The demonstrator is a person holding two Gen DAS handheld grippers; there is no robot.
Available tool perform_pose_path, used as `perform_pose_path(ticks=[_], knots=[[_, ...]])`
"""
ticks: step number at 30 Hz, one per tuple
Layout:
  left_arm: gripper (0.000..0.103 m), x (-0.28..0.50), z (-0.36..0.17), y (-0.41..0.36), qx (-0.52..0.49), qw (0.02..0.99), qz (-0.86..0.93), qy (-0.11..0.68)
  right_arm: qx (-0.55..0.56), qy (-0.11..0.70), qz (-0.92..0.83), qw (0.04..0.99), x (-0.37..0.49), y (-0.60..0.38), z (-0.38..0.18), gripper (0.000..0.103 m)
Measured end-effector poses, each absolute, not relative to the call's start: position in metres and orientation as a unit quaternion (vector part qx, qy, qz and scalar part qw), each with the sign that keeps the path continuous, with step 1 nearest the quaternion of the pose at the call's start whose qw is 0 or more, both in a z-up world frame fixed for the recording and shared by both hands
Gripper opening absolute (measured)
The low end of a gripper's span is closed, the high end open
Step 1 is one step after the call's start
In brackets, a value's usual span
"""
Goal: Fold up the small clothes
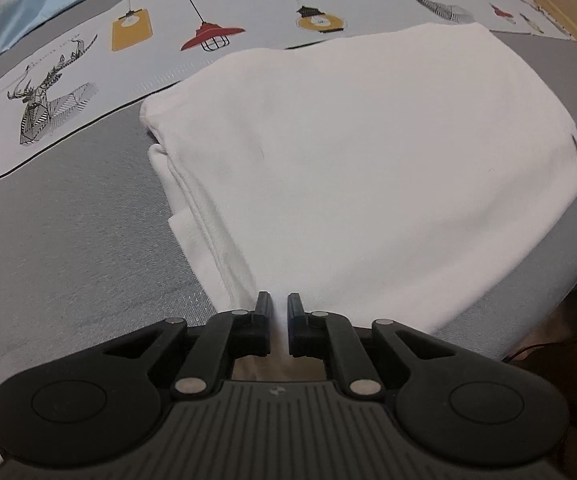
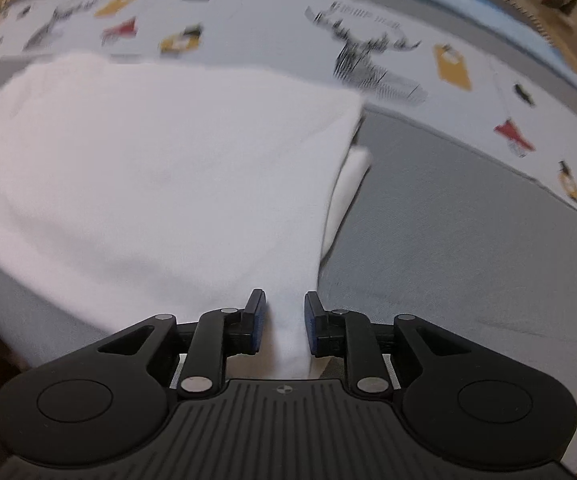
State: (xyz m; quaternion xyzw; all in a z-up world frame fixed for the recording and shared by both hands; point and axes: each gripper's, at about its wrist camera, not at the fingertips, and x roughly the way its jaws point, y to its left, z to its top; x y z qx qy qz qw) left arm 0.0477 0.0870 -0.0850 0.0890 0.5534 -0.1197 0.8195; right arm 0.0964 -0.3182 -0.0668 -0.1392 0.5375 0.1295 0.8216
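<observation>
A folded white cotton garment (image 1: 348, 168) is laid on a grey woven cloth surface (image 1: 68, 240), and in the left wrist view it fills the centre and spreads toward 1 o'clock. Its stacked hems and layered edges are seen at about 9 o'clock of the garment, where several folds lie one upon another. Beyond it, from 10 to 1 o'clock, a pale printed sheet with lamps and stag figures (image 1: 248, 12) is spread, its near border touched or overlapped by the garment's far edge. A light blue cloth (image 1: 16, 20) is seen at 10 o'clock, at the far corner. The left claw (image 1: 279, 312) is placed at 6 o'clock, at the near corner of the garment; its jaws are parted only by a narrow slit, and a thin strip of white fabric is seen in that slit, though whether the pads press on it cannot be told for certain. In the right wrist view the same garment (image 2: 160, 168) is seen from 9 to 12 o'clock, with a lower layer showing past its edge at 2 o'clock. The right claw (image 2: 284, 312) is set at 6 o'clock with its blue-faced pads (image 2: 258, 324) held somewhat apart; a pulled-up fold of the garment runs between them, and small gaps are left on either side, so no firm grip is shown.
</observation>
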Motion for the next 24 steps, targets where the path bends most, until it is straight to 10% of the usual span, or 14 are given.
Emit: perform_pose_path(ticks=[5, 15, 19, 24], knots=[[0.024, 0.043, -0.071, 0.095, 0.081, 0.838, -0.102, 0.530, -0.097, 0.476, 0.086, 0.870, 0.082, -0.302, -0.039, 0.040], [0.041, -0.036, 0.058, 0.151, 0.039, 0.918, -0.085, 0.385, -0.067, 0.417, 0.117, 0.899, 0.036, -0.206, -0.028, 0.040], [0.041, -0.070, 0.062, 0.176, -0.008, 0.927, -0.067, 0.369, -0.068, 0.391, 0.159, 0.904, 0.023, -0.162, -0.027, 0.005], [0.041, -0.084, 0.065, 0.187, -0.039, 0.943, -0.014, 0.331, -0.093, 0.360, 0.213, 0.903, 0.014, -0.112, -0.034, 0.005]])
